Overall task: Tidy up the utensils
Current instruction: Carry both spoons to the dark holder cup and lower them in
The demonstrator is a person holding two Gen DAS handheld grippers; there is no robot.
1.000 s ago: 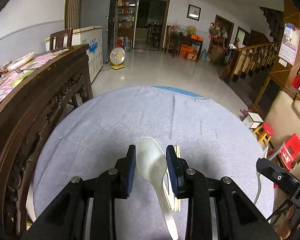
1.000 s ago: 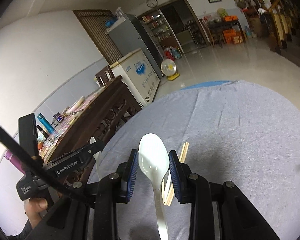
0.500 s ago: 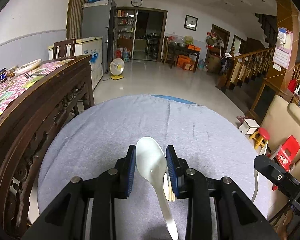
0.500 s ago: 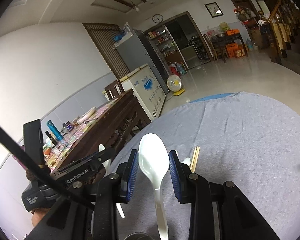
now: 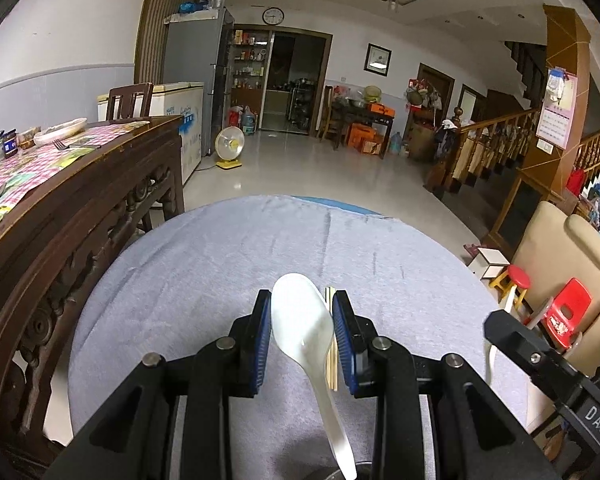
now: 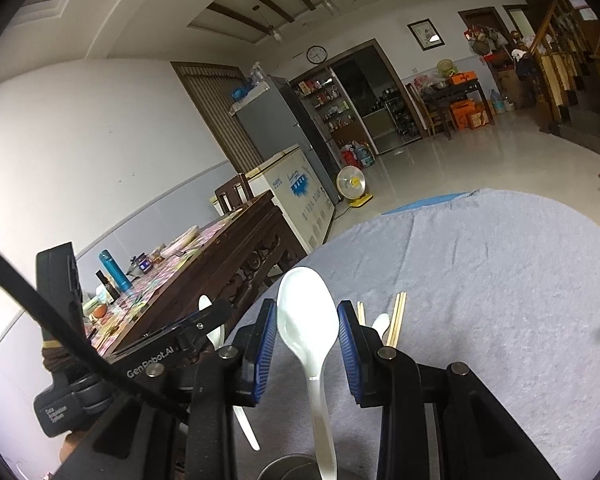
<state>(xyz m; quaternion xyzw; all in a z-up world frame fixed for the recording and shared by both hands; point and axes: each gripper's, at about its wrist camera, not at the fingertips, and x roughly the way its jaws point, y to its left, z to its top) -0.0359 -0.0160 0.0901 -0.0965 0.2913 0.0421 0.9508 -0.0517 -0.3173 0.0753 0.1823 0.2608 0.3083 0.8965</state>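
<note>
Grey cloth [image 5: 220, 280] covers table; tiled floor [image 5: 320, 172] beyond.

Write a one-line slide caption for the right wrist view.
Right tongs shut on a white spoon above a grey-clothed table, chopsticks lying beyond.

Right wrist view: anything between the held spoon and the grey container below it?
Nothing visible. The white spoon, clamped in the right hand-held gripper, has its handle reaching the grey container at the frame's bottom edge. The chopsticks lie on the cloth beyond, off that path.
</note>
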